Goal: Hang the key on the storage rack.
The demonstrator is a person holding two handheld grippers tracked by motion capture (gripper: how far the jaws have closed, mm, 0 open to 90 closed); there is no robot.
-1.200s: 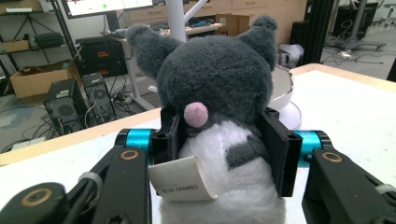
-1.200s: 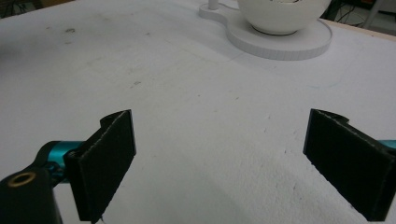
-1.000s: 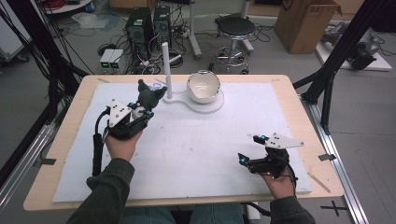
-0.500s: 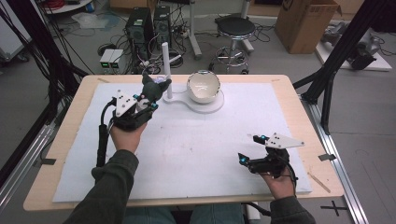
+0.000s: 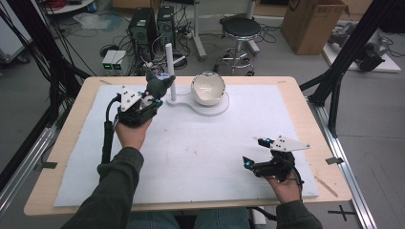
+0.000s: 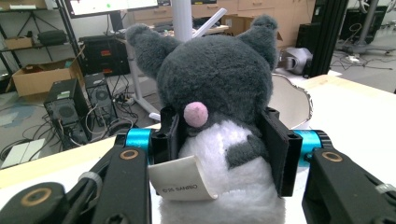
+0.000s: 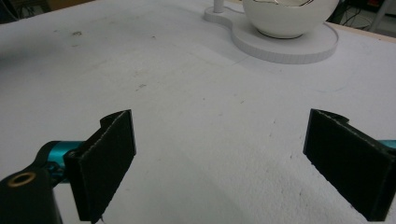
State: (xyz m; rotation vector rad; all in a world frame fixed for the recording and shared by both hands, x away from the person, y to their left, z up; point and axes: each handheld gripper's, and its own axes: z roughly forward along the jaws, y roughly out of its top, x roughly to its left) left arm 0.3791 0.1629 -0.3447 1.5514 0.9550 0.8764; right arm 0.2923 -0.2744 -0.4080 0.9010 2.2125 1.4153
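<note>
- One plush toy [image 6: 219, 126], grey and white, with one paper tag [image 6: 180, 179].
- One white bowl [image 5: 208, 88] on one white stand base [image 5: 210, 109] with one upright post [image 5: 169, 62].
- Two hand-held grippers: left gripper [image 5: 154, 98], right gripper [image 5: 255, 151].
- One white table cover [image 5: 200, 152].
- One wooden table [image 5: 62, 143].

Stool [image 5: 241, 28], cardboard box [image 5: 313, 24], computers [image 5: 149, 26]

L tongs [image 6: 219, 140] clamped, raised; R tongs [image 7: 224, 163] wide apart, low.

Even overhead light, soft shadows; background slightly blurred, mild edge distortion.
</note>
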